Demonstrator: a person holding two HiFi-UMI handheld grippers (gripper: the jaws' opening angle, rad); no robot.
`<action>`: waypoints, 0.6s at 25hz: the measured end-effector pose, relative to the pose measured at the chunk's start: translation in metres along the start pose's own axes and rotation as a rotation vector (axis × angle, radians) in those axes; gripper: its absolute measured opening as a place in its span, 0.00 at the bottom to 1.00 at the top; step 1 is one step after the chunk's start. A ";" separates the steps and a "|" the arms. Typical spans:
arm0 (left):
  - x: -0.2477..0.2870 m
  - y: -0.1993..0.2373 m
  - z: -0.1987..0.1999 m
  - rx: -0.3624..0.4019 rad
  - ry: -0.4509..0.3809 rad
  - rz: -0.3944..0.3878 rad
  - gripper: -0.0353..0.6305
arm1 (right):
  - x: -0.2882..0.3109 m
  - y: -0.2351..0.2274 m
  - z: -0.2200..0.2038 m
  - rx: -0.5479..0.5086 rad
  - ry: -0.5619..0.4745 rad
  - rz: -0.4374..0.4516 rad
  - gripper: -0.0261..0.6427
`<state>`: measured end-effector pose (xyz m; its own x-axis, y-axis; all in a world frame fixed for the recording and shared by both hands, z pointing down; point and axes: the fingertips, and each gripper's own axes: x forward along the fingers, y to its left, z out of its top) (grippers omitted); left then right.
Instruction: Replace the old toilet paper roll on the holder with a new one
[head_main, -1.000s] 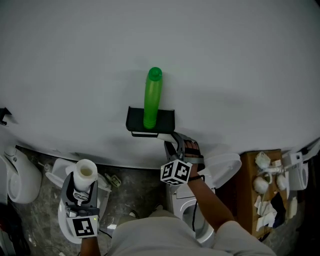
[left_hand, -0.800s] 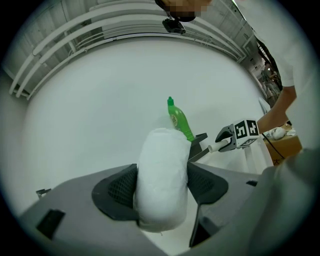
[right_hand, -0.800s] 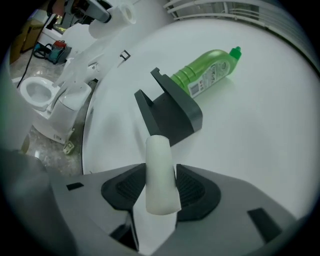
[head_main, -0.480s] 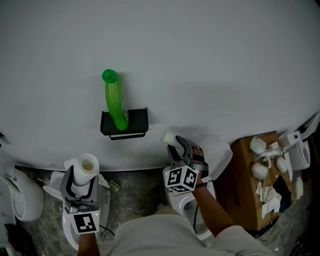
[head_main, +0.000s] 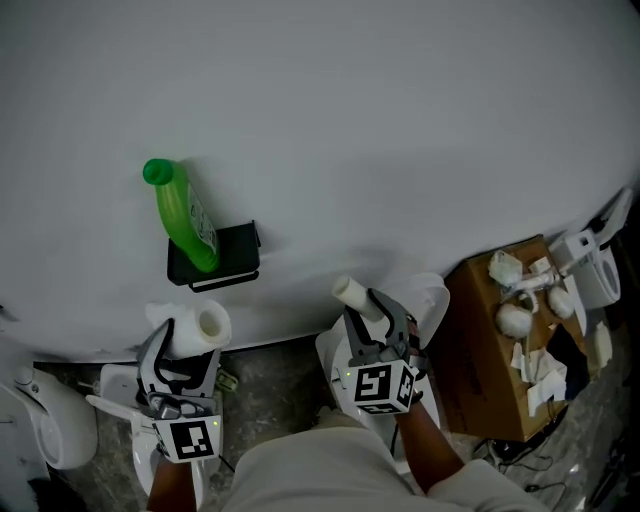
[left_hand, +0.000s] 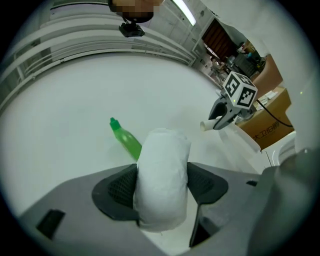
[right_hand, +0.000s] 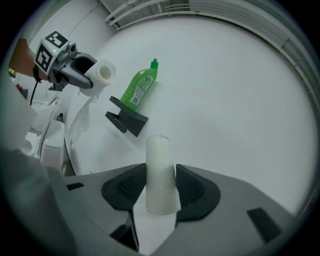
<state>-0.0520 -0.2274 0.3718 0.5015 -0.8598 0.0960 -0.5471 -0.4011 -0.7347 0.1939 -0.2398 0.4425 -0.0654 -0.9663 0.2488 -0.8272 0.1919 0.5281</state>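
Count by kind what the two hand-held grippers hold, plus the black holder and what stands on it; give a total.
toilet paper roll: 1
cardboard tube: 1
black holder: 1
green bottle: 1
Total: 4

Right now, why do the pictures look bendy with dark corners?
Left gripper view: wide lens curves the white wall, corners go black, the new roll looks soft up close. Right gripper view: same bending, the empty tube fairly sharp. Head view: dim, even light.
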 end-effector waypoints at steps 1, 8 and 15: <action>0.007 -0.005 0.005 0.007 -0.014 -0.014 0.51 | -0.004 -0.006 -0.001 0.011 0.002 -0.012 0.32; 0.049 -0.057 0.024 0.044 -0.151 -0.107 0.51 | -0.010 -0.024 -0.011 0.063 -0.004 0.001 0.32; 0.088 -0.120 0.040 0.170 -0.196 -0.241 0.51 | -0.030 -0.038 -0.015 0.142 -0.011 -0.025 0.31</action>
<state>0.0843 -0.2420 0.4413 0.7306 -0.6634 0.1619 -0.2861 -0.5126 -0.8096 0.2358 -0.2157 0.4277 -0.0491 -0.9726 0.2274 -0.8991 0.1422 0.4140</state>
